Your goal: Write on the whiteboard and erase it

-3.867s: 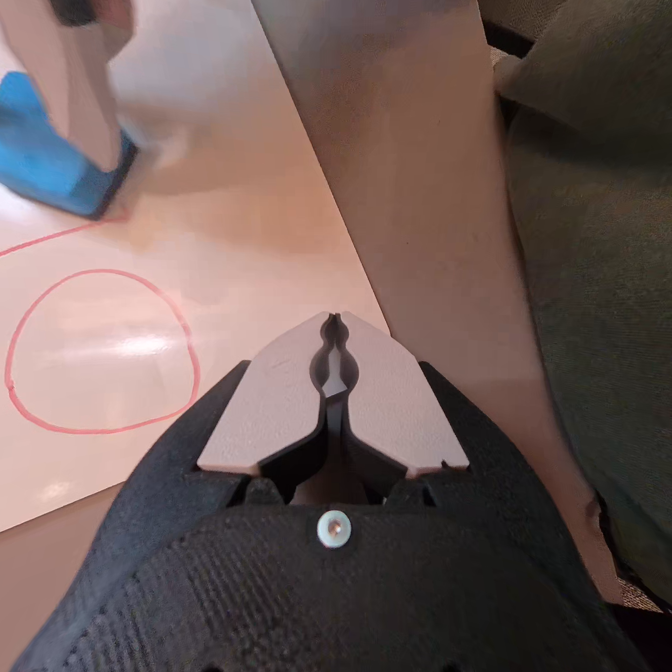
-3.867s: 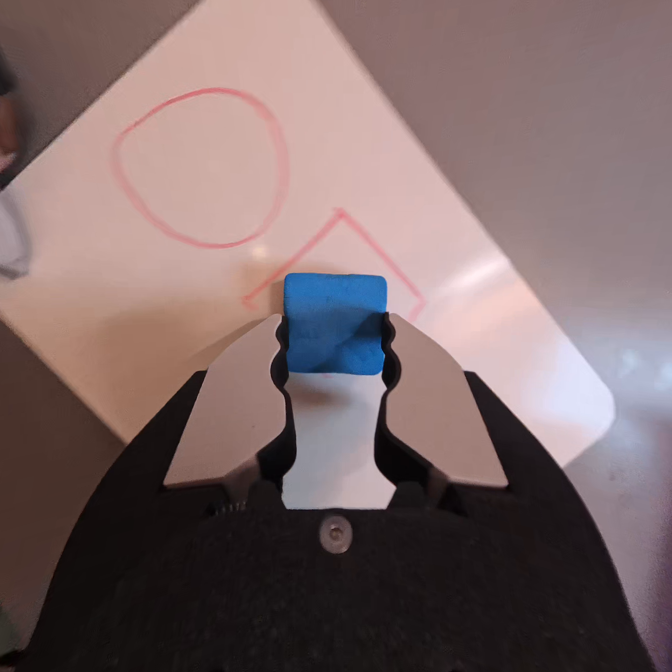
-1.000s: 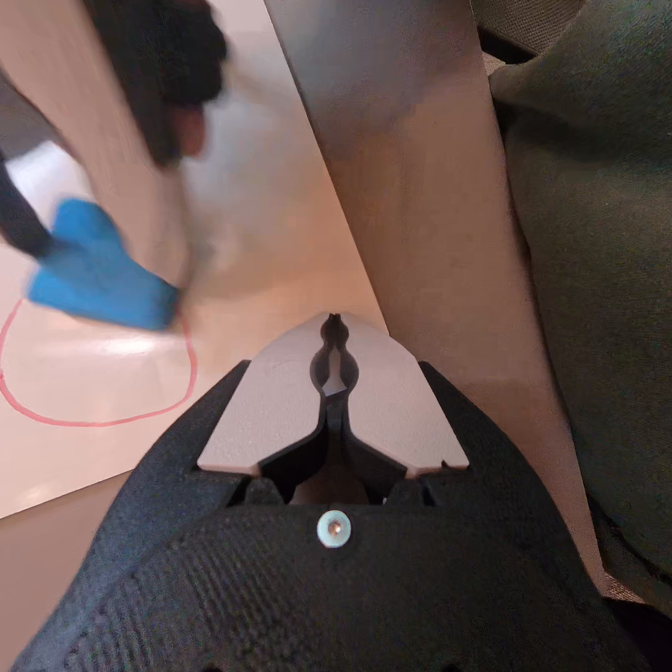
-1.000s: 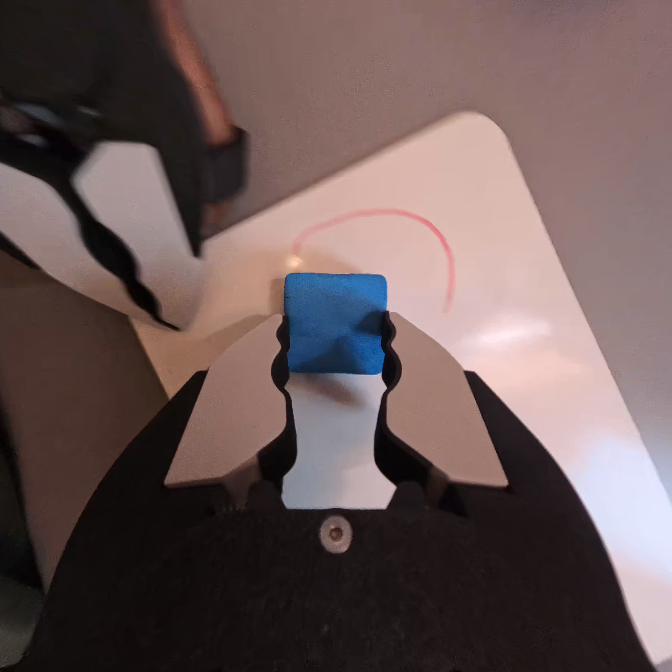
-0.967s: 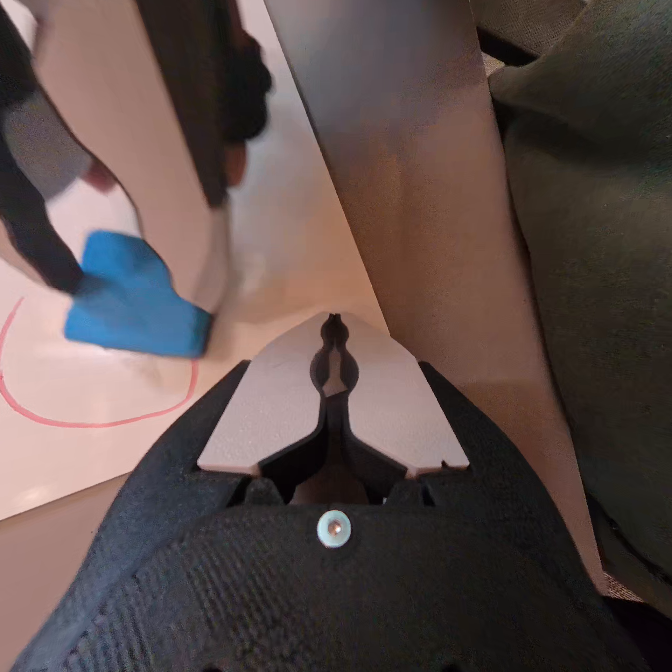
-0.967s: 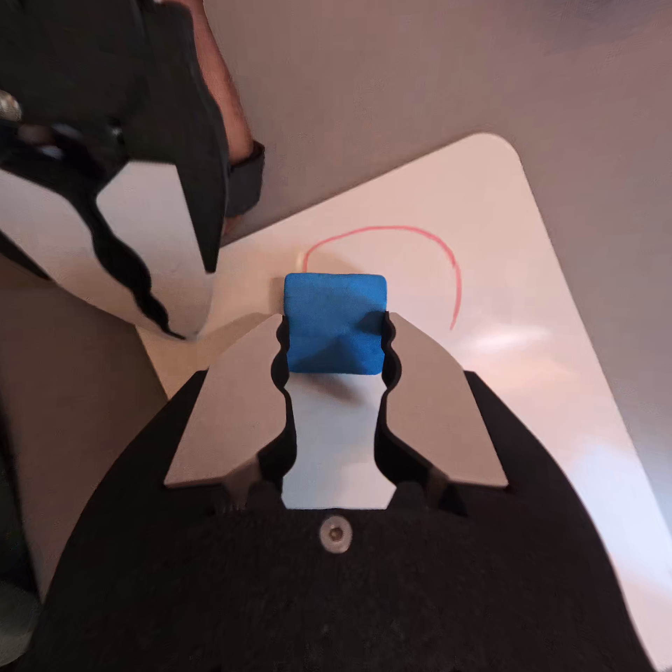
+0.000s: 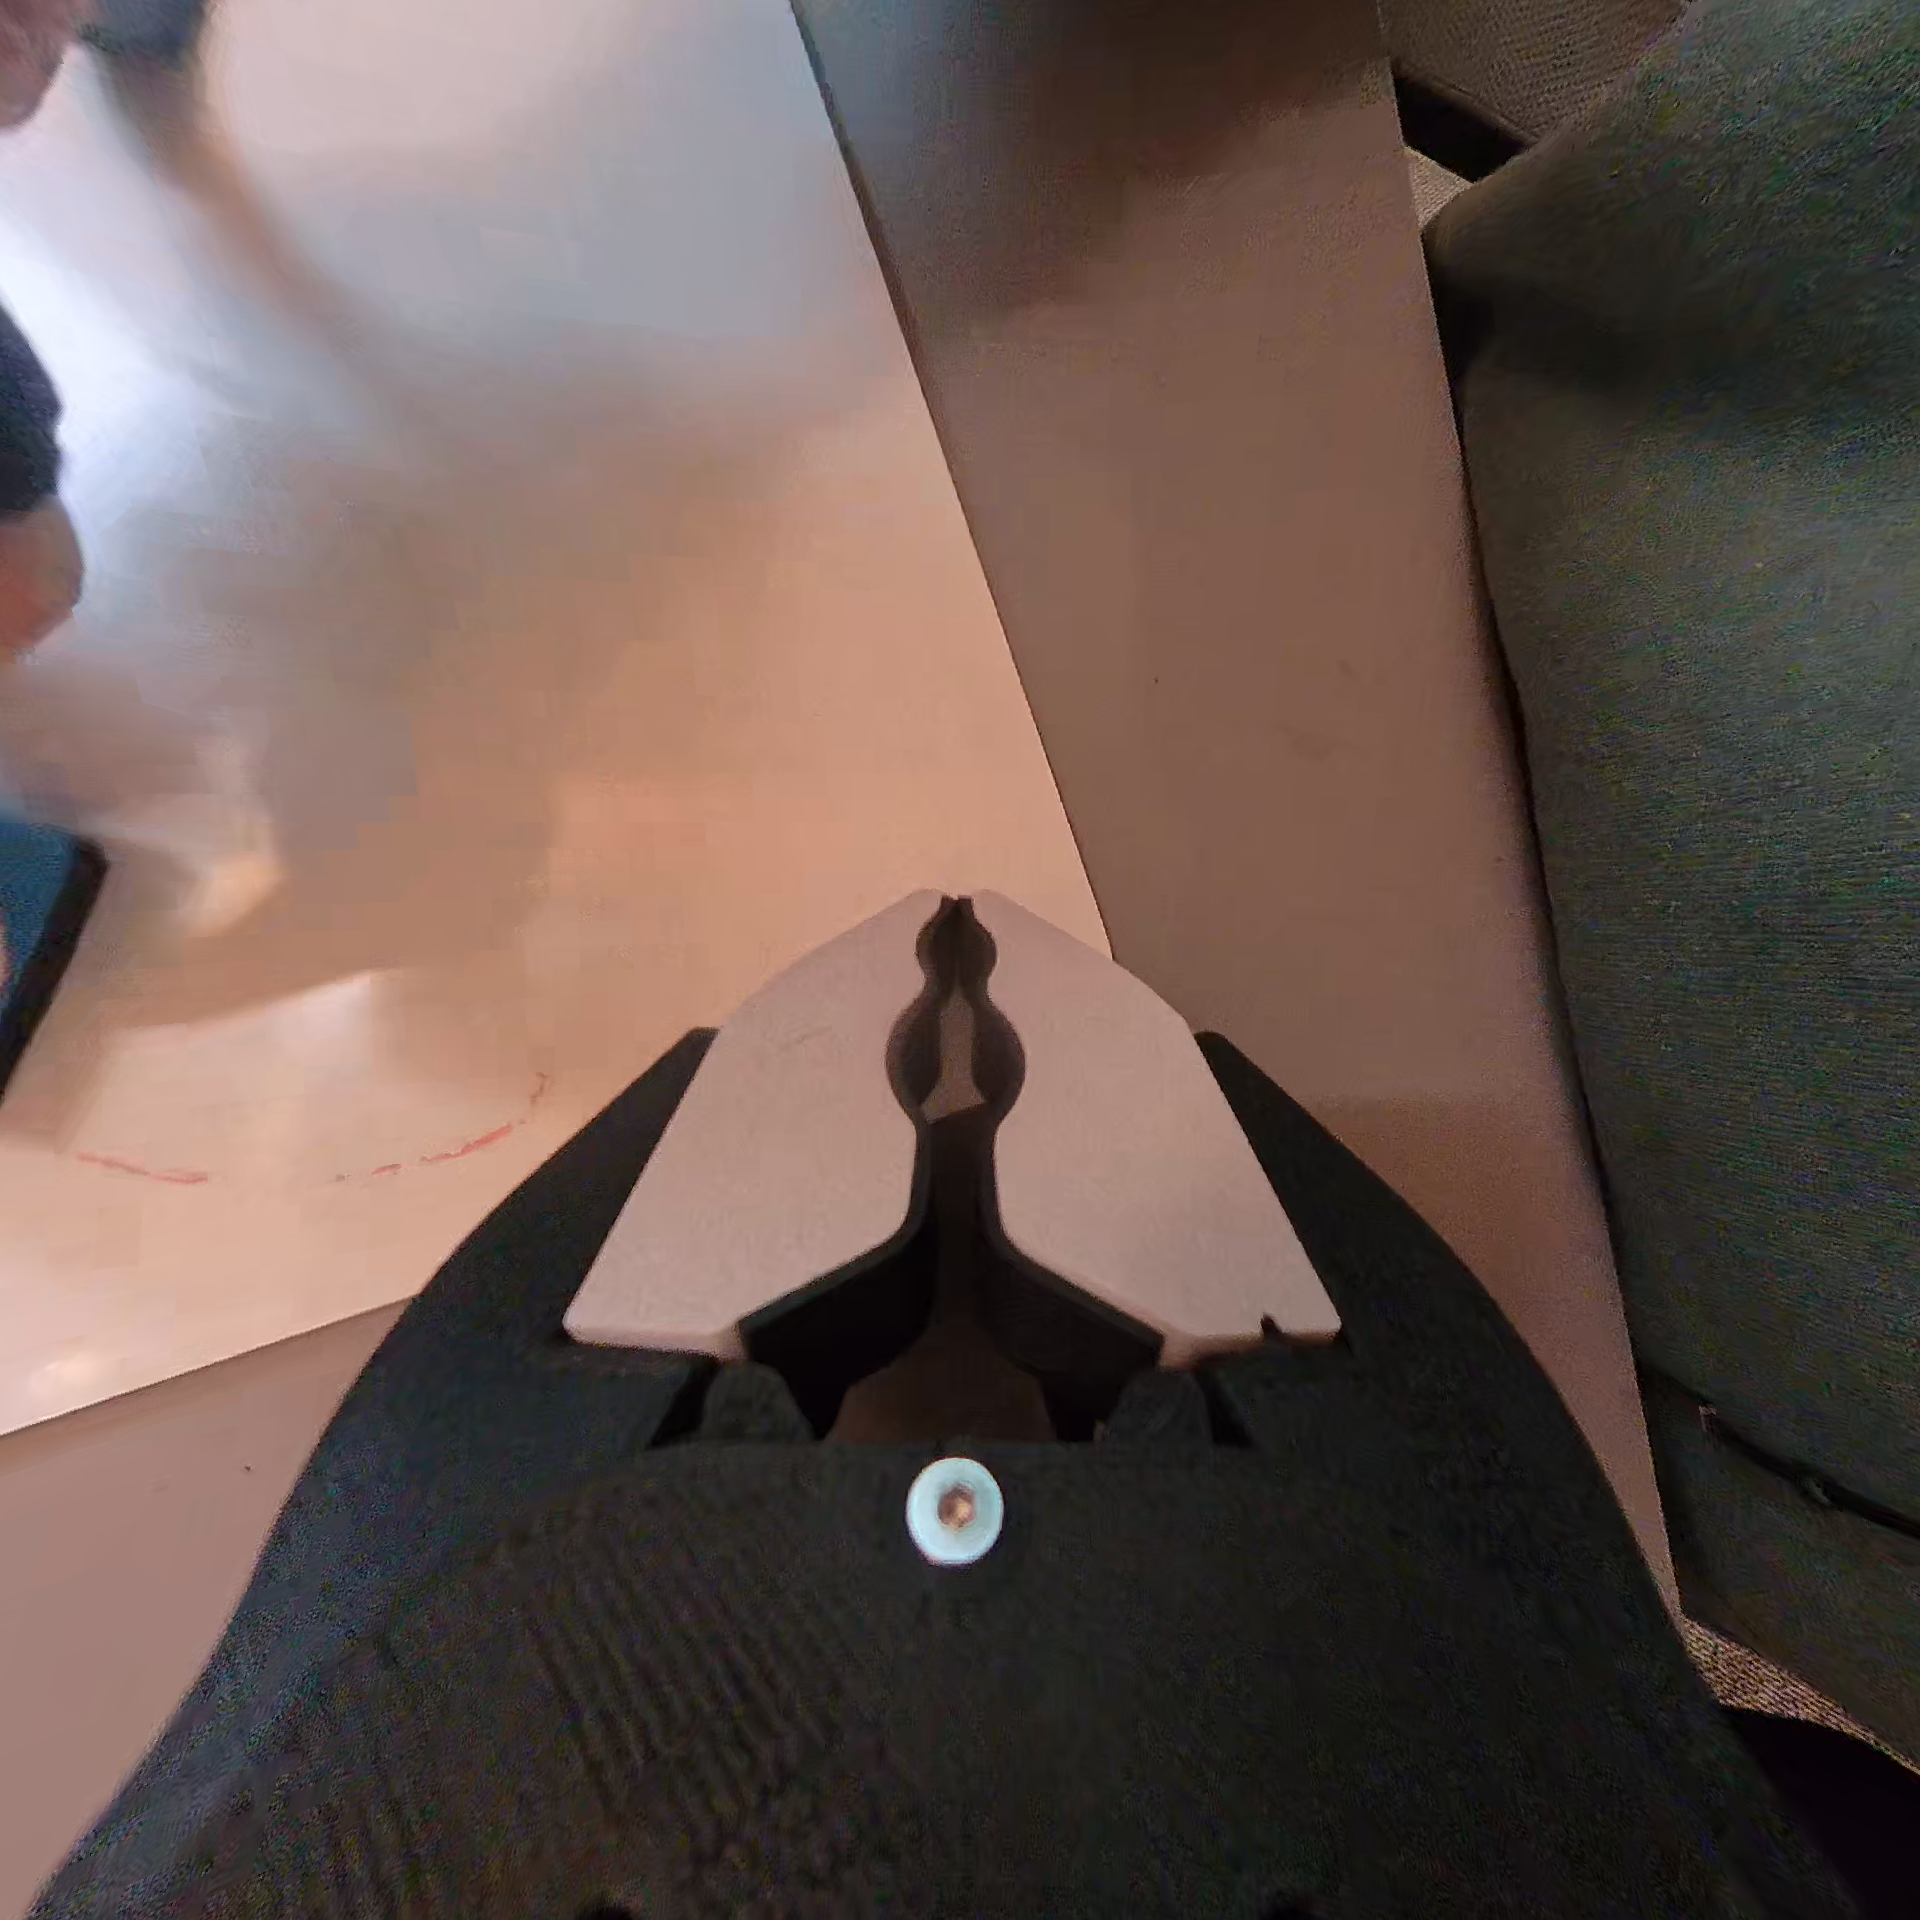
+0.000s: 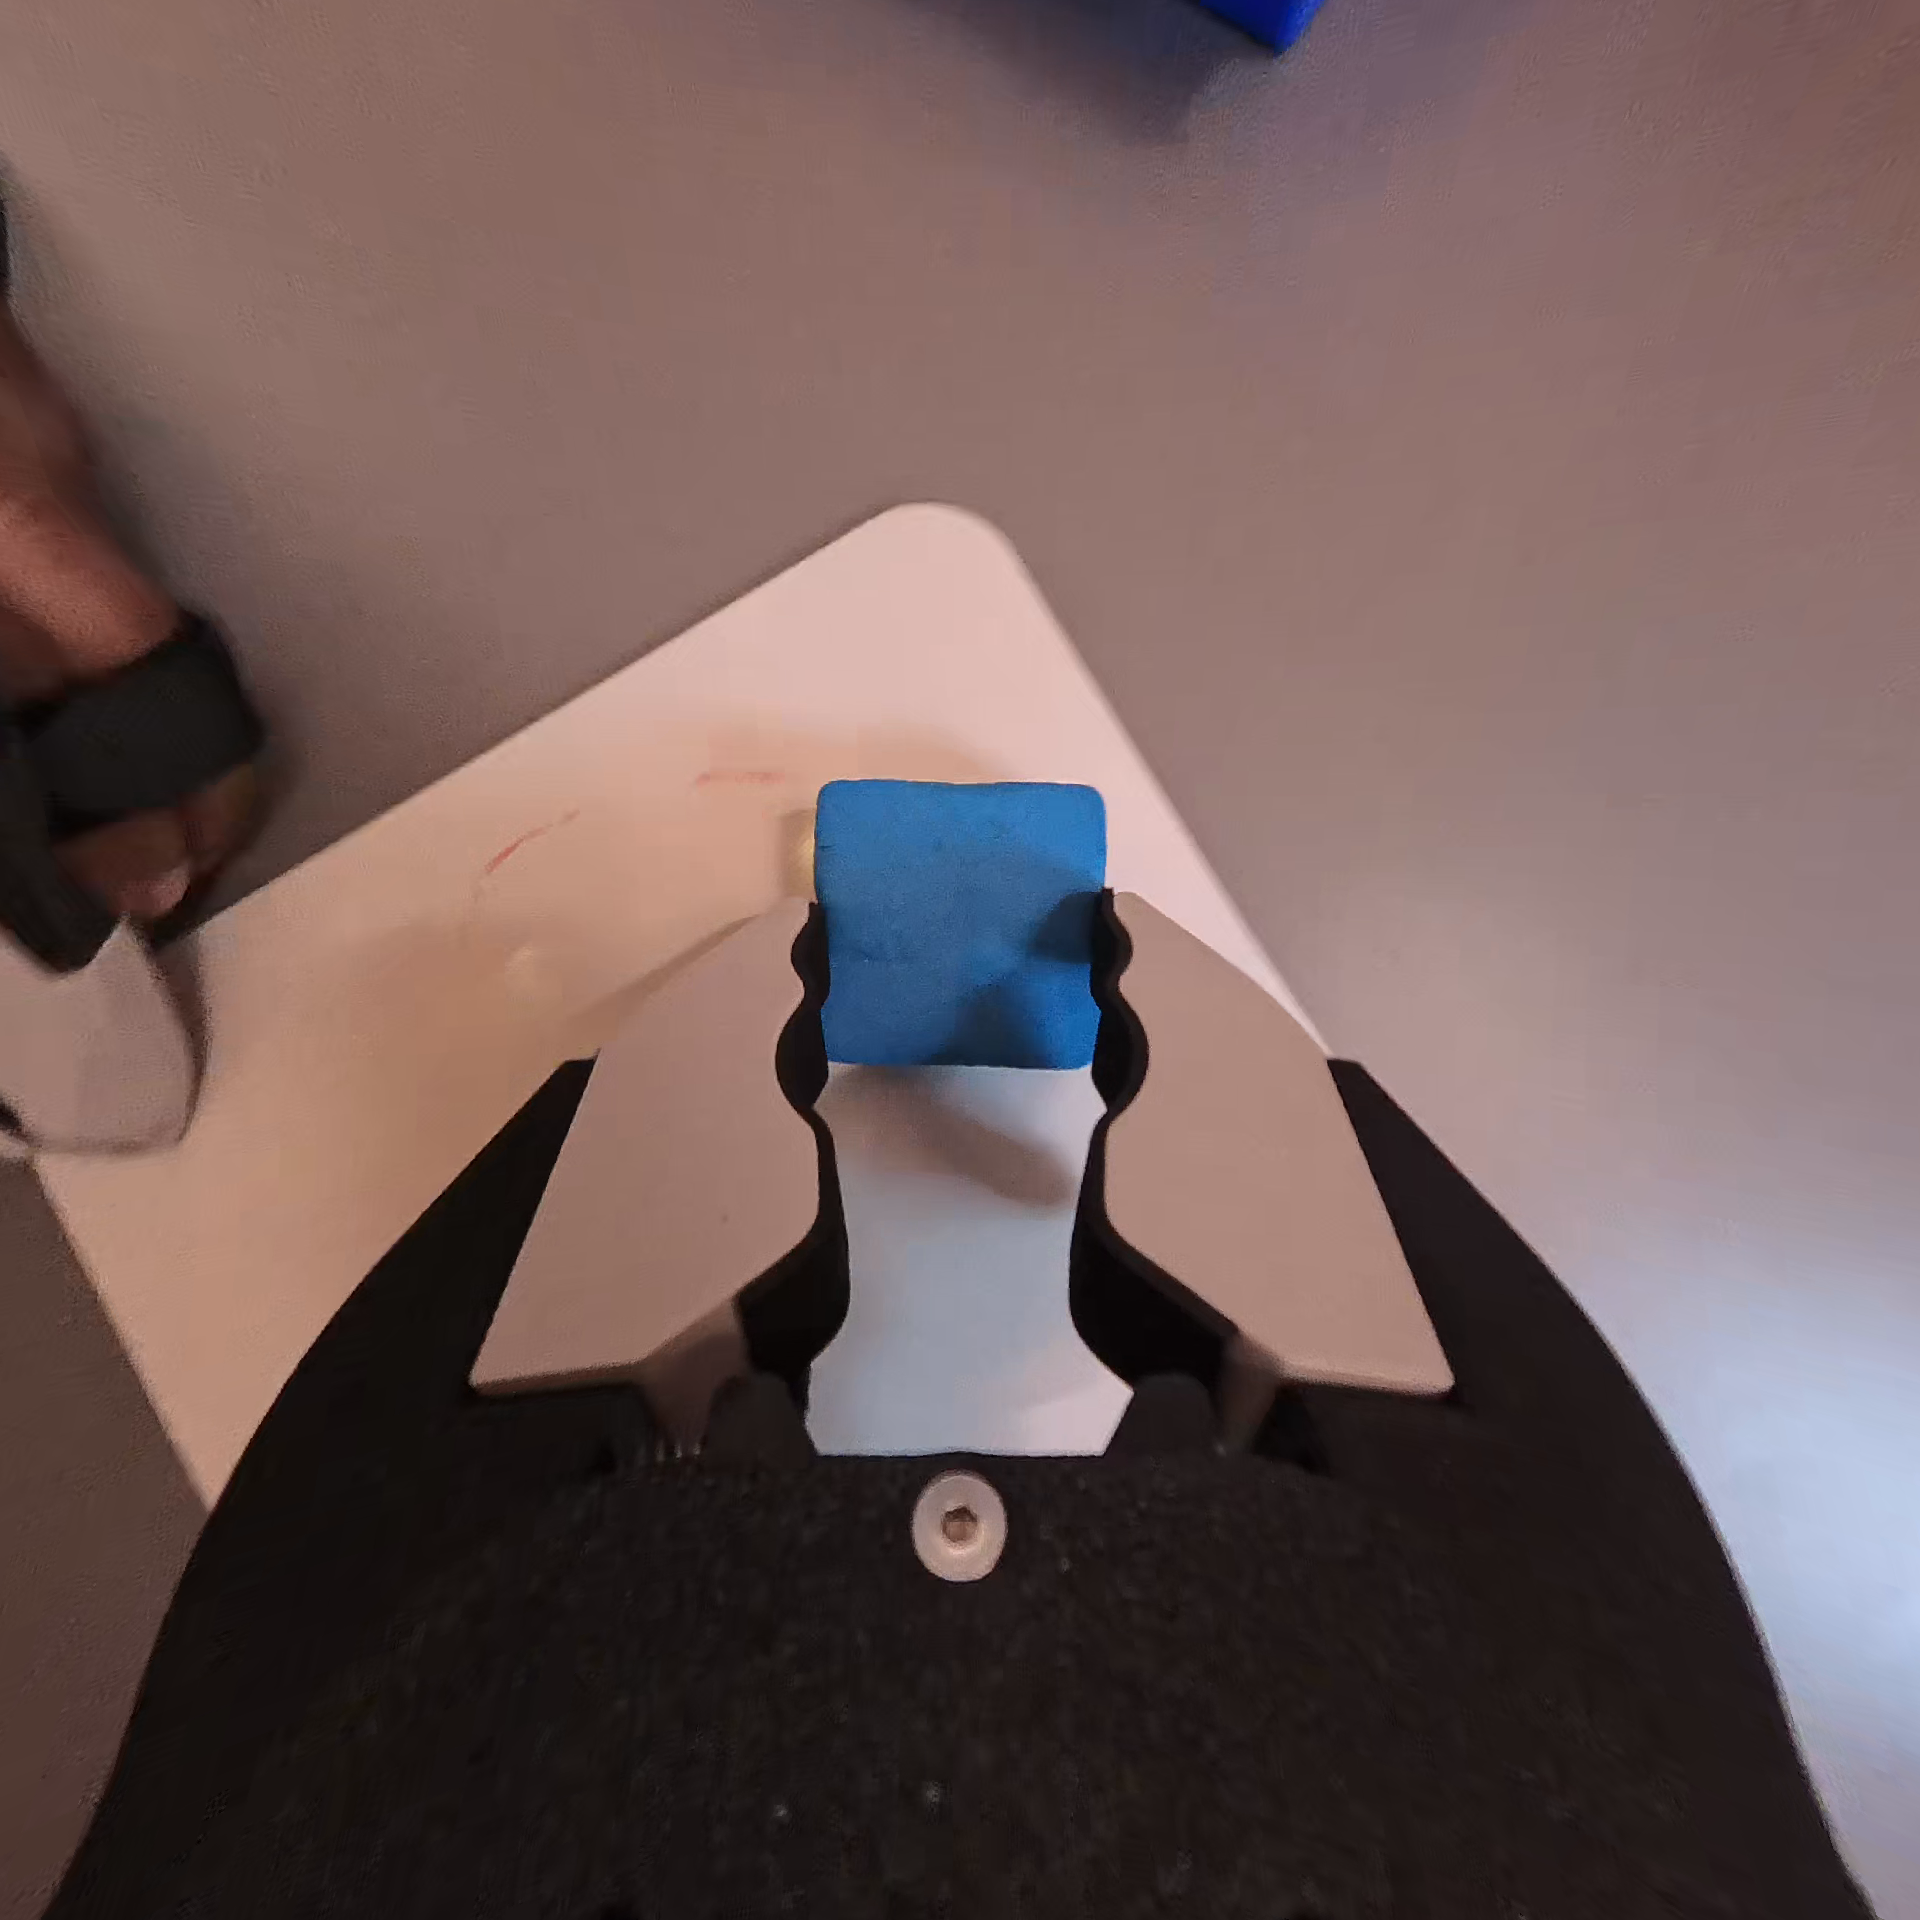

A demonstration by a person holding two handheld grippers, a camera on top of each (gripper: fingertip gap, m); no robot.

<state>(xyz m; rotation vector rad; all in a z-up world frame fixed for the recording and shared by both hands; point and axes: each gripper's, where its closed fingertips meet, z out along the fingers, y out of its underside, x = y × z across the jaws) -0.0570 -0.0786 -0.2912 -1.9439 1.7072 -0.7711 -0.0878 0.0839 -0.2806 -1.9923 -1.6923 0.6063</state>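
Observation:
My right gripper [image 8: 957,914] is shut on a blue eraser block [image 8: 957,925] and holds it on the white whiteboard [image 8: 416,1039] near its far rounded corner. Only faint red marker traces [image 8: 525,840] remain on the board. In the left wrist view the whiteboard [image 7: 520,623] lies to the left, with thin red remnants [image 7: 457,1148] near its front edge. My left gripper [image 7: 954,909] is shut and empty, resting at the board's right edge. The eraser's edge [image 7: 42,914] shows blurred at the far left.
The grey table [image 8: 1455,520] surrounds the board. A dark green cushioned seat [image 7: 1714,727] stands to the right of the left gripper. A hand with the left gripper [image 8: 114,831] shows blurred at the left. A blue object [image 8: 1262,19] lies at the table's far edge. The right tips stand about 20 cm off the blue object [image 8: 1262,19].
The right gripper has wiped the eraser across the red circle, which is now reduced to faint traces. It has moved toward the board's far corner. The left gripper has stayed put.

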